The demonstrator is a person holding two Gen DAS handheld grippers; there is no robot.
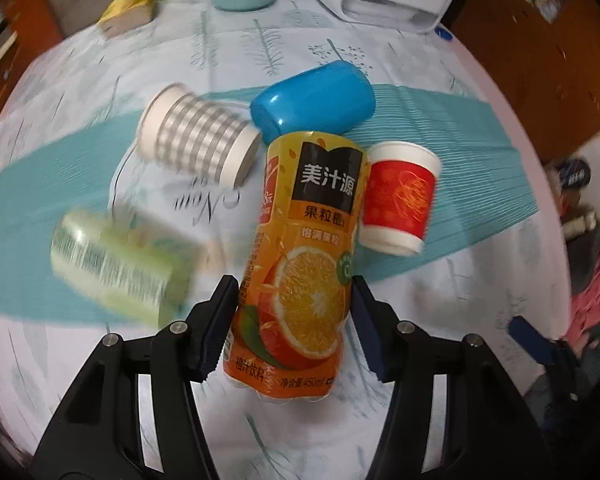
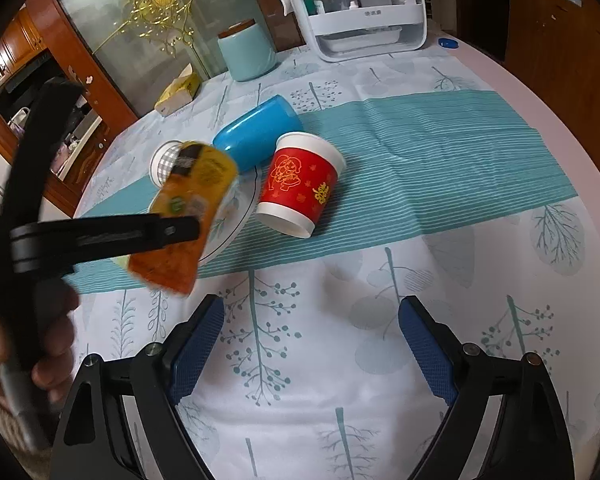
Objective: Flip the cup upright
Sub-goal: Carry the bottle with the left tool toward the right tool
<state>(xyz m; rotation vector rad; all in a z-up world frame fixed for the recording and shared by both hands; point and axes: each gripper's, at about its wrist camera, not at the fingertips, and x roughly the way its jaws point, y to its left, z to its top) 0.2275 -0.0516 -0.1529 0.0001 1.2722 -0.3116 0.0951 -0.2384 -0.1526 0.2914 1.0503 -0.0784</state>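
Observation:
My left gripper [image 1: 292,304] is shut on an orange juice bottle [image 1: 304,256] and holds it above the table; the bottle also shows in the right wrist view [image 2: 188,208], tilted and blurred. A red paper cup [image 2: 300,184] lies on its side on the teal runner, also seen in the left wrist view [image 1: 400,196]. A blue cup [image 2: 256,136] lies on its side behind it, and shows in the left wrist view [image 1: 312,98]. A grey checked paper cup [image 1: 196,140] lies on its side to the left. My right gripper [image 2: 312,340] is open and empty over the tablecloth.
A green can [image 1: 116,264] lies blurred at the left. A white plate [image 2: 236,216] sits under the bottle. A teal jar [image 2: 248,52], a tissue box [image 2: 180,92] and a white appliance [image 2: 364,12] stand at the back of the round table [image 2: 560,92].

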